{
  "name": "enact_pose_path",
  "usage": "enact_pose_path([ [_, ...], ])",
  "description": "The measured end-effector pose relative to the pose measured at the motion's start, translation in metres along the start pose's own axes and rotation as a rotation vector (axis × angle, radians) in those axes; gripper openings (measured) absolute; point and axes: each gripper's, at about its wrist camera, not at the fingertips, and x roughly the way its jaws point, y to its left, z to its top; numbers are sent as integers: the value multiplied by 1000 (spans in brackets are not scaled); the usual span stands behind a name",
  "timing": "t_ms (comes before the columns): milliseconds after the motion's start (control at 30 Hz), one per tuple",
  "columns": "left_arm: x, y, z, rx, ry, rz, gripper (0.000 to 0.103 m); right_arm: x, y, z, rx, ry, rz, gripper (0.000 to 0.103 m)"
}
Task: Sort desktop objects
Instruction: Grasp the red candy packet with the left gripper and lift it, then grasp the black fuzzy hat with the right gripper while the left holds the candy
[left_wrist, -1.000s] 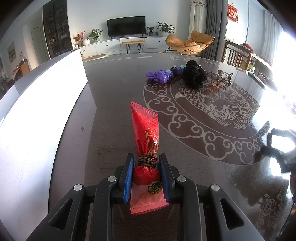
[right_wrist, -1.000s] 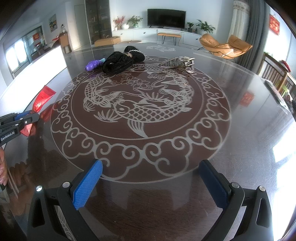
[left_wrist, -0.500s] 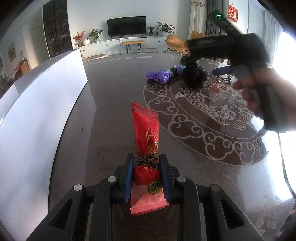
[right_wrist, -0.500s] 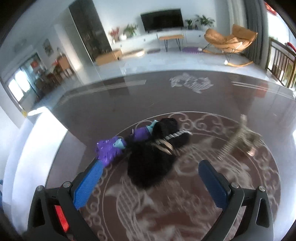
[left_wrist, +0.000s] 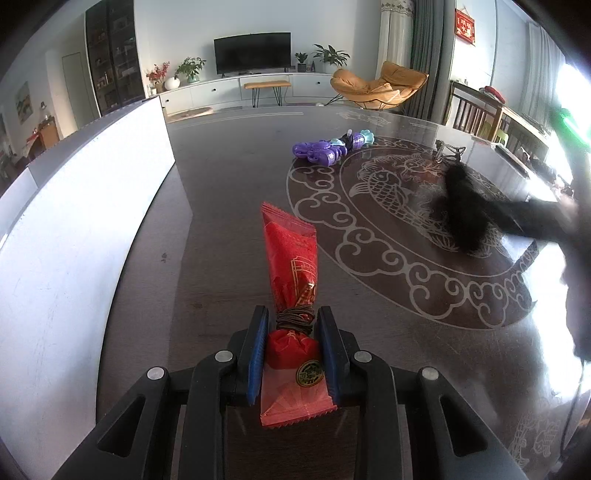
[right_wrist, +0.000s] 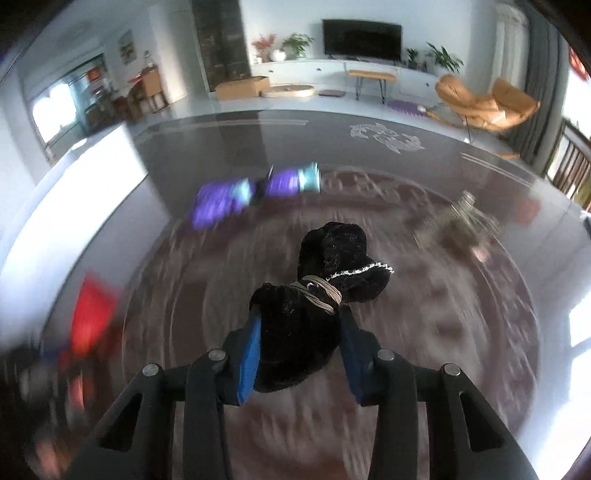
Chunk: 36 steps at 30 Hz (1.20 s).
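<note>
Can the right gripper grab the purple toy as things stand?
Probably not yet: the right gripper has just closed its jaws on the black pouch. The purple toy lies unblocked on the table beyond.

Daylit and bright. Blown-out glare at the right edge of the left wrist view, sheen across the glossy table (left_wrist: 236, 192). Heavy motion blur throughout the right wrist view. Fisheye bending, dark vignetted corners.

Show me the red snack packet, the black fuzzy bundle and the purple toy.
red snack packet (left_wrist: 291, 258): left wrist view, upper body.
black fuzzy bundle (right_wrist: 295, 332): right wrist view, lower lobe.
purple toy (left_wrist: 319, 150): left wrist view, main body.
</note>
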Motion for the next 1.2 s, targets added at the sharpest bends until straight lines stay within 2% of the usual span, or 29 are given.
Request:
enact_pose_path([
  [133, 0, 0, 0, 0, 0, 0, 27, -57, 8, -74, -61, -31, -52, 40],
  [233, 0, 0, 0, -1, 0, -1, 27, -79, 7, -103, -35, -44, -96, 42],
  [267, 0, 0, 0, -1, 0, -3, 28, -81, 3, -106, -19, -45, -112, 54],
  [300, 1, 0, 1, -1, 0, -6, 30, -81, 2, -108, -8, -45, -131, 77],
  [333, 2, -1, 2, 2, 1, -13, 33, -81, 1, -108, 1, -47, -150, 88],
  [367, 3, -3, 2, 14, 3, -18, 55, -80, 0, -108, 11, -54, -162, 98],
  [400, 6, -6, 3, 28, 18, 24, 88, -77, -1, -107, 21, -52, -154, 98],
  [433, 9, -7, 4, 30, 29, 63, 98, -74, -2, -104, 30, -40, -140, 98],
  [467, 11, -8, 5, 33, 39, 83, 102, -67, -3, -102, 47, -17, -120, 98],
  [533, 14, -7, 6, 29, 48, 79, 103, -55, -5, -102, 75, 14, -97, 98],
  [567, 16, -4, 7, 12, 58, 67, 103, -52, -5, -100, 79, 21, -99, 103],
  [667, 19, 4, 7, -28, 76, 24, 103, -50, -6, -100, 87, 24, -103, 103],
  [1200, 20, 2, 4, -24, 76, 24, 103, -49, -6, -100, 87, 25, -104, 103],
])
